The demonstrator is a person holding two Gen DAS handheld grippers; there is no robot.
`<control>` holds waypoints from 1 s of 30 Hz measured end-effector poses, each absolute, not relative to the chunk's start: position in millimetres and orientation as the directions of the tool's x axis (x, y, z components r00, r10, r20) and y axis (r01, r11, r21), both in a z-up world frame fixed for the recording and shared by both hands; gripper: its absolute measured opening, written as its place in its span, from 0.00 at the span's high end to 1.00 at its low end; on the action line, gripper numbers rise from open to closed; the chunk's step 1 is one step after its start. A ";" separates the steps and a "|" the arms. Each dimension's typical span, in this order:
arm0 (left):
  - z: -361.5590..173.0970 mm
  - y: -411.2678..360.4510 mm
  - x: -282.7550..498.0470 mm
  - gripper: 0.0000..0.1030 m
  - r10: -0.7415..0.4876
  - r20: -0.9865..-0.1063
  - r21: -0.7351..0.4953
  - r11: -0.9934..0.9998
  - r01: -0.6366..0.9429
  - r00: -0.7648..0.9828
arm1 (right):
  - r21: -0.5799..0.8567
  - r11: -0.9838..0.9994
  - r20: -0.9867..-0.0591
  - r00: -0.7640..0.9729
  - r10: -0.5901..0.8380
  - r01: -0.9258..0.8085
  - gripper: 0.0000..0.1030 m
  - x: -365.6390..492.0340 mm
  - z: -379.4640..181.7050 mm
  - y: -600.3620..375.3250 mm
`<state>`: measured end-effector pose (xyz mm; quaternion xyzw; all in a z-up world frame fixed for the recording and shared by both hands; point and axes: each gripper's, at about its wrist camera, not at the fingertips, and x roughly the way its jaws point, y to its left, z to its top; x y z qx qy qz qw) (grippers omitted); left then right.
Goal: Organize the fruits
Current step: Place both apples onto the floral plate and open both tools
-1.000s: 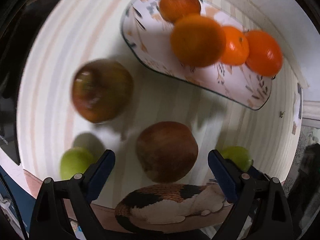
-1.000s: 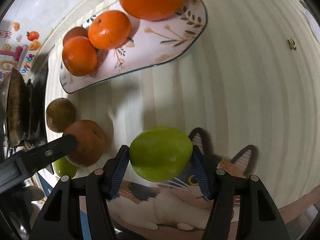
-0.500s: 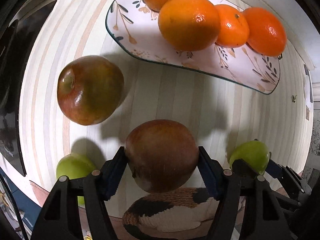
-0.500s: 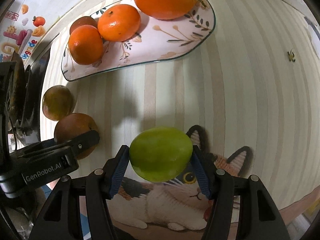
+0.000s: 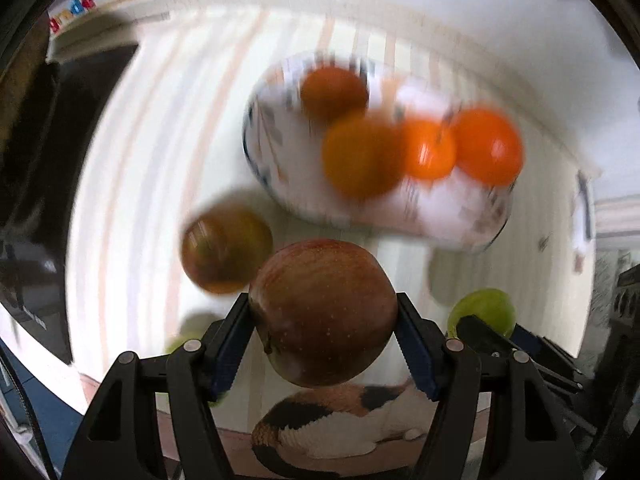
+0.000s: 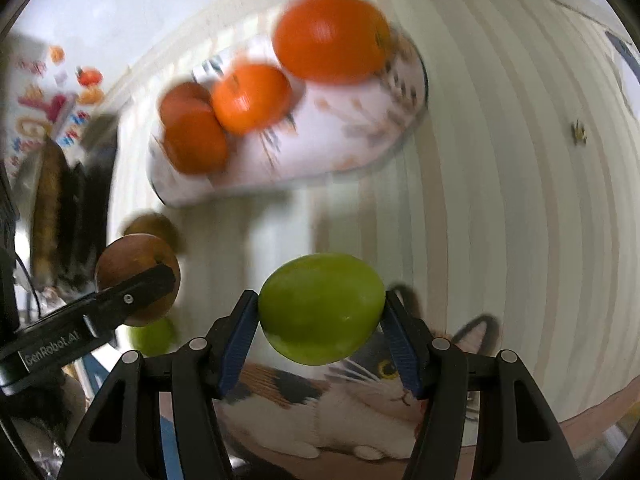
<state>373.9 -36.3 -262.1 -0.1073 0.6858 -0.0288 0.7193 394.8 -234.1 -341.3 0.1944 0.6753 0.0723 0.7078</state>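
My left gripper (image 5: 323,338) is shut on a red apple (image 5: 323,312) and holds it above the striped table. My right gripper (image 6: 320,326) is shut on a green apple (image 6: 321,307), also lifted; it shows in the left wrist view (image 5: 482,312) too. The red apple shows in the right wrist view (image 6: 134,268) at left. A second red apple (image 5: 226,254) lies on the table. Another green apple (image 6: 152,336) lies at lower left. A patterned plate (image 5: 280,152) further back holds several oranges (image 5: 362,158); the plate (image 6: 360,148) is blurred.
A dark stove top (image 5: 60,184) borders the table's left side. A cat-print mat (image 6: 320,408) lies along the near table edge. A white wall with coloured stickers (image 6: 44,96) stands behind the table.
My left gripper closed on the red apple and lifted it off the table. Both grippers have risen and pulled back, so the plate looks further off. The right keeps its green apple.
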 end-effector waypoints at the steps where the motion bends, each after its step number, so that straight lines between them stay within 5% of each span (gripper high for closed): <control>1: -252.9 -30.0 383.5 0.35 -0.194 -0.978 -0.202 0.973 -0.114 0.076 | 0.387 0.908 -0.922 0.091 0.377 0.160 0.38 402.2 -333.6 -235.7; 9: -261.2 20.0 467.4 0.35 -0.197 -0.979 -0.203 0.958 -0.203 0.048 | 0.399 0.914 -0.911 0.140 0.387 0.072 0.38 513.3 -288.7 -217.6; 25: -329.5 11.1 499.5 0.34 -0.234 -0.966 -0.201 0.948 -0.248 -0.108 | 0.286 0.958 -0.952 -0.099 0.288 0.036 0.37 615.1 -368.9 -178.8; 27: -327.7 10.5 498.1 0.25 -0.222 -0.970 -0.195 0.953 -0.230 -0.096 | 0.305 0.952 -0.945 -0.120 0.305 0.024 0.16 616.6 -368.9 -174.8; 30: -323.9 9.5 497.7 0.14 -0.220 -0.973 -0.199 0.953 -0.228 -0.070 | 0.257 0.966 -0.959 -0.125 0.253 -0.019 0.08 616.7 -365.3 -168.5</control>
